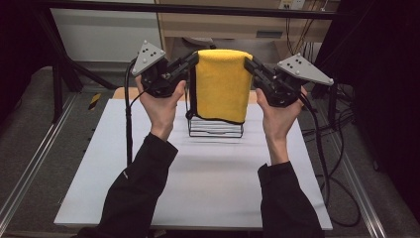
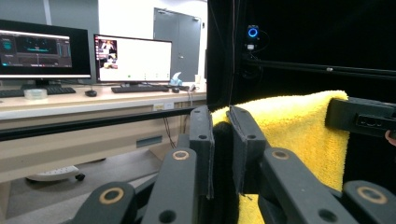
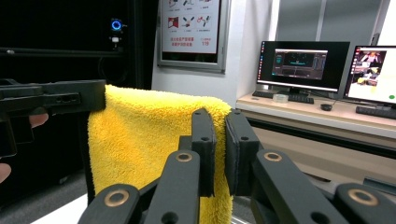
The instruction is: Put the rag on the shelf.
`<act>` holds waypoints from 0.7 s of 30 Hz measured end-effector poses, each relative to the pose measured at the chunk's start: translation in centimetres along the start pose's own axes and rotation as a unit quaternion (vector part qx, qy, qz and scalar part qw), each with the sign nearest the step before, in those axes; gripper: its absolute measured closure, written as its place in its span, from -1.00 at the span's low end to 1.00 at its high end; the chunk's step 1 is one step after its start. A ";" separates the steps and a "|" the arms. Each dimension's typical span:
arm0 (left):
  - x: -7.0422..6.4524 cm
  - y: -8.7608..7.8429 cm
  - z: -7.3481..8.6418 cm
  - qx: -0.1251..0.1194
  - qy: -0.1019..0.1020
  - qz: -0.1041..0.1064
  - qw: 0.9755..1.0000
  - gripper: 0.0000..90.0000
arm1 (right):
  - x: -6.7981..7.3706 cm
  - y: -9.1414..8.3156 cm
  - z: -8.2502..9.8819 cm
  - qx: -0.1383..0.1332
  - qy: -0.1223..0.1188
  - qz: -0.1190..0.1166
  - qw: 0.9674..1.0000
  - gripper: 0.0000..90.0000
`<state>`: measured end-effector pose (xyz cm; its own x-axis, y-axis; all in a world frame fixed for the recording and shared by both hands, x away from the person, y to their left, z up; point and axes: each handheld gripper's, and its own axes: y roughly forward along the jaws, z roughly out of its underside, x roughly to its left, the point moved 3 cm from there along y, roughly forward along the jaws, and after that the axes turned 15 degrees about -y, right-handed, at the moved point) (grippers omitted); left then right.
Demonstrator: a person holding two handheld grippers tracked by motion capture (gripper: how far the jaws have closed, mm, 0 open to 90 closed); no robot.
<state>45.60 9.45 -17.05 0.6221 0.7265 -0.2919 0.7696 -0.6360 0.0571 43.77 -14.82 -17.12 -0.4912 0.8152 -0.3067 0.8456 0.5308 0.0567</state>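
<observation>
Yellow towel (image 1: 221, 84) hangs folded betw. my 2 hand-held grippers, above the wire rack (image 1: 216, 128) on the white table (image 1: 198, 183); left hand-held gripper (image 1: 192, 60) clamped on its top left corner; right hand-held gripper (image 1: 249, 63) clamped on top right corner; towel's lower edge drapes in front of the rack.

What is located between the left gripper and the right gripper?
In the high view, the folded yellow towel hangs between the left gripper and the right gripper, each shut on a top corner, above the wire rack.
</observation>
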 end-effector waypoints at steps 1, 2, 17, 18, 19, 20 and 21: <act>0.0 0.0 0.0 0.000 0.000 0.000 1.000 0.77 | -0.1 0.1 -0.2 -0.001 0.001 0.001 1.000 0.86; 0.0 0.1 -0.2 -0.003 -0.001 0.000 1.000 0.77 | -0.2 0.2 -0.3 -0.002 -0.001 0.002 1.000 0.86; 0.1 0.8 -2.7 -0.019 0.006 0.000 1.000 0.77 | -1.2 1.7 -2.5 -0.016 -0.006 0.011 1.000 0.86; 0.2 1.0 -3.0 -0.020 0.005 -0.001 1.000 0.77 | -1.3 1.8 -2.6 -0.016 -0.006 0.011 1.000 0.86; 0.3 1.1 -3.1 -0.020 0.005 -0.001 1.000 0.77 | -1.4 1.9 -2.7 -0.017 -0.004 0.010 1.000 0.86; 0.3 1.1 -3.1 -0.020 0.005 -0.001 1.000 0.77 | -1.5 2.1 -2.8 -0.017 -0.003 0.011 1.000 0.86; 0.4 1.2 -3.4 -0.021 0.002 0.000 1.000 0.77 | -1.5 2.2 -2.9 -0.018 -0.003 0.011 1.000 0.86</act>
<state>47.31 9.86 -13.84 0.6221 0.7283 -0.2873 0.7754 -0.6238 0.0978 45.78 -14.25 -13.80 -0.4712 0.8257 -0.3101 0.8481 0.5207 0.0978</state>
